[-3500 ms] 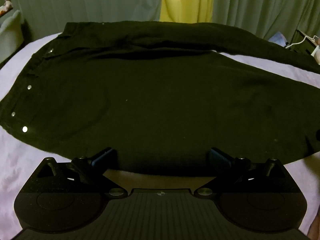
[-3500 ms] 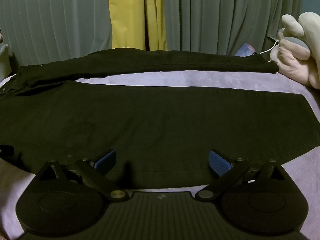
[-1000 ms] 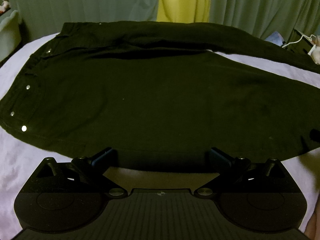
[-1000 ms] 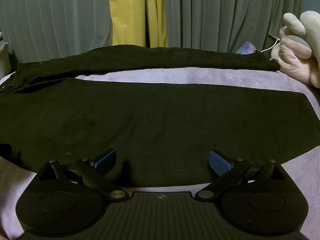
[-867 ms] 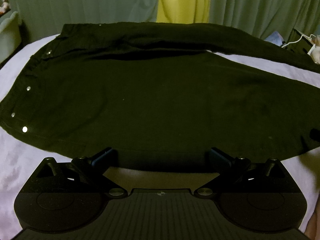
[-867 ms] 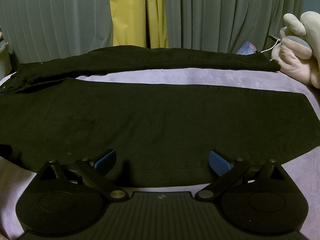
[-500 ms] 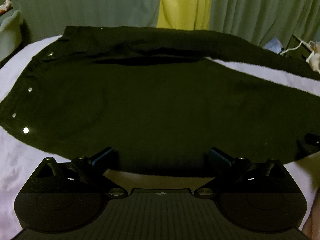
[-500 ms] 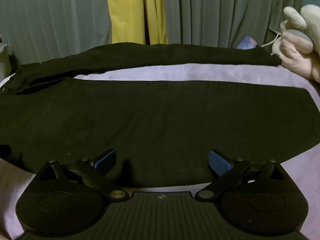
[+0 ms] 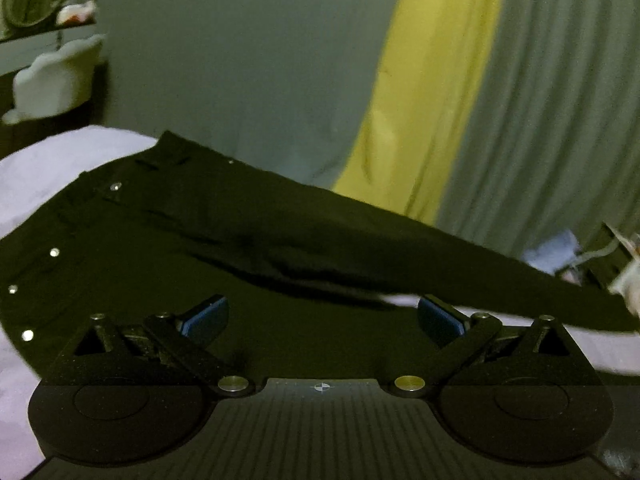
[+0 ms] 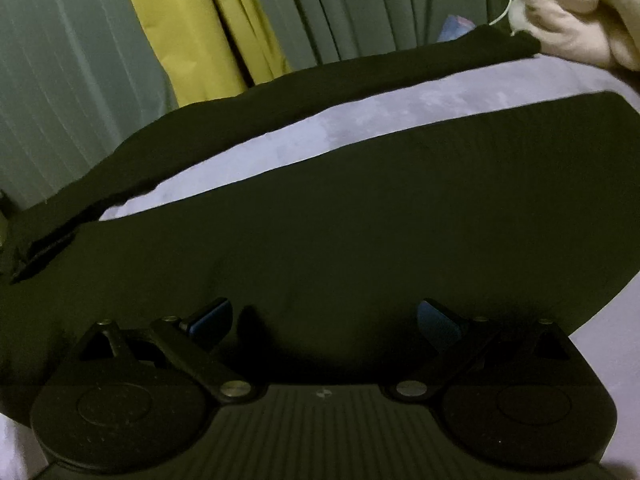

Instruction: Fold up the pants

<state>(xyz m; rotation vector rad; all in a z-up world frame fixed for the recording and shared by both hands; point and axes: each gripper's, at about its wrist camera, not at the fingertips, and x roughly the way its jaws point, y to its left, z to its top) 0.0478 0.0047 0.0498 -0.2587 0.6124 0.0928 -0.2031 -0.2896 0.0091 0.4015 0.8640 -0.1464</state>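
Note:
Black pants (image 9: 208, 240) lie spread on a lilac bed cover (image 9: 48, 160), waist with metal rivets at the left, two legs running right. In the right wrist view the near leg (image 10: 360, 220) fills the middle and the far leg (image 10: 320, 80) lies behind a strip of bare cover. My left gripper (image 9: 322, 316) is open low over the near leg, close to the crotch, blue pads wide apart. My right gripper (image 10: 324, 316) is open too, over the near leg's front edge, tilted. Nothing is held between either pair of fingers.
Grey-green curtains with a yellow panel (image 9: 420, 120) hang behind the bed. A pale plush toy (image 10: 572, 12) lies at the far right beside the far leg's hem. A white cushion (image 9: 56, 76) sits at the back left. A blue item and a cable (image 9: 560, 252) lie at the right.
Both grippers have moved forward and lower over the near leg, and both views now tilt. The pants lie as before. Both grippers stay open.

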